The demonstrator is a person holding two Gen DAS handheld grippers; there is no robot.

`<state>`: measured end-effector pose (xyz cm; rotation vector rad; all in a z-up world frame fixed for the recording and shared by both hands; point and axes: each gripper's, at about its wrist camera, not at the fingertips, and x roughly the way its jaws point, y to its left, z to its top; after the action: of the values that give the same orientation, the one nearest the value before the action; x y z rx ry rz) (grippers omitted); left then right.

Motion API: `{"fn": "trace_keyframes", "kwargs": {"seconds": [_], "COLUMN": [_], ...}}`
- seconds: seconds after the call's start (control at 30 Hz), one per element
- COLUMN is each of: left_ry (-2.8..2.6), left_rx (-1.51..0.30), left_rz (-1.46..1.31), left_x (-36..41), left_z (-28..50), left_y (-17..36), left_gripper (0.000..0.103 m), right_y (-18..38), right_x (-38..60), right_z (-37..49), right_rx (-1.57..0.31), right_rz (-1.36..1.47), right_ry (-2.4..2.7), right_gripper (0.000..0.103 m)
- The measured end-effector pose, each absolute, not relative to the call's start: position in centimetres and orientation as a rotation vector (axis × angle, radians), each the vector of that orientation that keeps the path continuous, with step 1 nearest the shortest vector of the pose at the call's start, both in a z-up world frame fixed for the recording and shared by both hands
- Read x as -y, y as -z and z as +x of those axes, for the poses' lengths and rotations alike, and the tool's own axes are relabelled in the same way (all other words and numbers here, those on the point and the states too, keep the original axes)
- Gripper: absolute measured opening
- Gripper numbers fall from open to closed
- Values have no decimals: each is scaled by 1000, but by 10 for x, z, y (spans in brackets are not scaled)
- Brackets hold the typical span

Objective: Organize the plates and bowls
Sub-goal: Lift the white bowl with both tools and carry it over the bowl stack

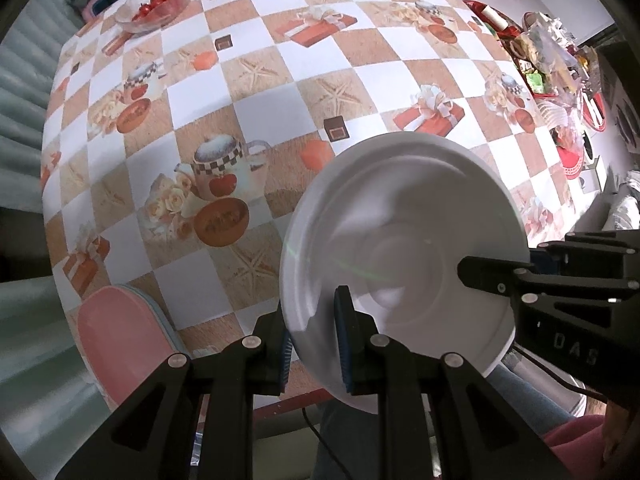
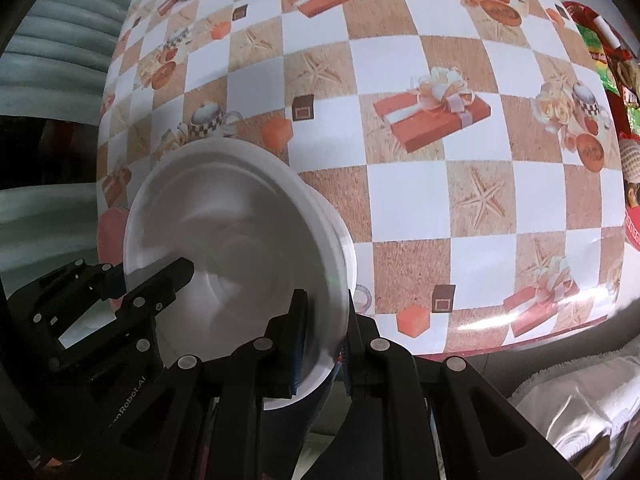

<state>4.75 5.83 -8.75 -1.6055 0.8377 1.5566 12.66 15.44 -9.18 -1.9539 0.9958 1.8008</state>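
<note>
A white bowl (image 1: 404, 240) is held in the air over the near edge of the table, gripped from both sides. My left gripper (image 1: 314, 340) is shut on its left rim. My right gripper (image 2: 322, 344) is shut on its right rim and shows in the left wrist view (image 1: 496, 274). The bowl also shows in the right wrist view (image 2: 240, 232), with my left gripper (image 2: 160, 276) at its far rim. A stack of pink and pale blue plates (image 1: 124, 336) lies at the table's near left corner.
The table has a checkered cloth (image 1: 280, 80) printed with gifts and teapots. A glass bowl of red fruit (image 1: 158, 2) stands at the far left. Packets and clutter (image 1: 552, 60) crowd the right edge. A red tray (image 2: 600, 40) sits at the right.
</note>
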Motion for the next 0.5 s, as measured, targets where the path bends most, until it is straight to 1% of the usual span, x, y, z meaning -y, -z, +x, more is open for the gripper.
{"fn": "trace_keyframes", "kwargs": {"seconds": [0.5], "left_ry": [-1525], "left_rx": [-862], "left_rz": [-1669], "left_x": [-56], "left_z": [50], "left_y": [112], "left_gripper": [22], "right_y": [116], "right_x": [-149], "right_z": [131], "right_rx": [-1009], "right_rz": [-1999], "right_ry": [-1747], "right_gripper": [16]}}
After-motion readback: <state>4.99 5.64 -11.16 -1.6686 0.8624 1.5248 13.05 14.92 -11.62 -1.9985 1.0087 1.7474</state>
